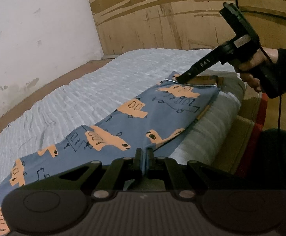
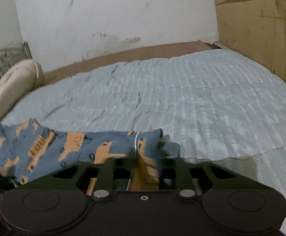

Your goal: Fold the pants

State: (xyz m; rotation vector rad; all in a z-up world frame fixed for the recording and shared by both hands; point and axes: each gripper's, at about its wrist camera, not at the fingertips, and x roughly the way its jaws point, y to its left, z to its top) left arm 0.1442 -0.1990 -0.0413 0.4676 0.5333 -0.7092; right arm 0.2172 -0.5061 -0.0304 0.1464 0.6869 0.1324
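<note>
The pants [image 1: 135,118] are blue with orange truck prints and lie stretched along the near edge of a bed. My left gripper [image 1: 144,155] is shut on a fold of the blue fabric near the middle of the pants. My right gripper [image 1: 179,78] shows in the left wrist view at the far end of the pants, pinching the waistband edge. In the right wrist view the right gripper [image 2: 138,157] is shut on the waistband, with the pants [image 2: 44,147] trailing to the left.
A pale blue striped bedspread [image 2: 182,98] covers the bed. A white wall [image 2: 113,15] and brown bed frame [image 2: 143,53] lie behind. A wooden panel [image 1: 162,15] stands at the bed's end. A beige bolster [image 2: 9,86] lies at left.
</note>
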